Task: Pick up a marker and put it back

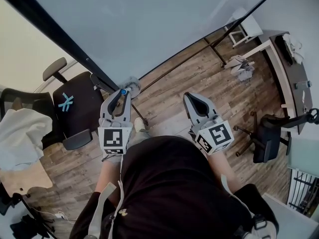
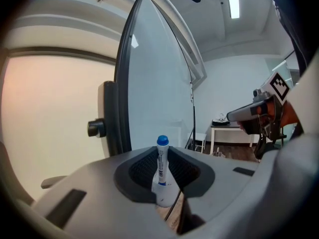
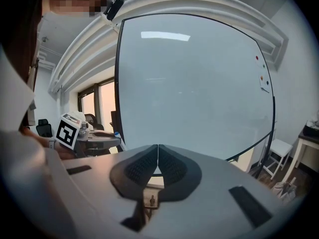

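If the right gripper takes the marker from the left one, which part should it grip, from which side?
Likely the blue cap end, from beyond the left gripper's tips: only that end of the marker sticks out past the jaws clamping it. The shut right gripper must open first.

No word, number or brand can be read in any view.

Head view, centre: the left cube (image 1: 113,139), on the left gripper (image 1: 122,94), and the right cube (image 1: 216,135), on the right gripper (image 1: 193,99), each carry a black-and-white square code pattern without letters.

Head view, left: the black chair (image 1: 79,108) bears a light-blue emblem of crossed strokes on its seat.

Left gripper view, lower centre: the marker (image 2: 161,173) has blue print along its white barrel, too small to read.

Right gripper view, upper right: a small paper slip (image 3: 263,82) on the whiteboard (image 3: 199,83) is illegible.
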A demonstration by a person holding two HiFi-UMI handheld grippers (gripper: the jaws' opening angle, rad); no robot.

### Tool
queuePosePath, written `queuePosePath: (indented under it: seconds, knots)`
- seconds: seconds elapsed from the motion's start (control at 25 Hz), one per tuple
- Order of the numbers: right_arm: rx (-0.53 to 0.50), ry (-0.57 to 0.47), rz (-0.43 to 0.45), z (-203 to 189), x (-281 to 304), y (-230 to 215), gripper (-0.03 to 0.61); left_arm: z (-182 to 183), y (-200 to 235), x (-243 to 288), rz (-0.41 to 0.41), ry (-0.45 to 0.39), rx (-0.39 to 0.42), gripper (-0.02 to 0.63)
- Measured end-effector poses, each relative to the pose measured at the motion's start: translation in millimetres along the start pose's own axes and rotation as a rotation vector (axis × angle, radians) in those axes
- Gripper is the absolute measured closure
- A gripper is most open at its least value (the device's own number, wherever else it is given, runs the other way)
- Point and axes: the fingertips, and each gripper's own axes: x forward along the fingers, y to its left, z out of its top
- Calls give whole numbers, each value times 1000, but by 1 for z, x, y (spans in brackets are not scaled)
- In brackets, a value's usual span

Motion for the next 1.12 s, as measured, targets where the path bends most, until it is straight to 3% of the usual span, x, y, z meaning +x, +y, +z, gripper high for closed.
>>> queuePosePath:
  seconds: [0.4, 1.12]
  knots:
    - [-3, 34, -20, -10, 5, 5, 563, -29, 12, 7, -2, 33, -30, 540]
    - [2, 63, -43, -20, 0, 4, 563, -46, 9, 16, -10, 50, -46, 538]
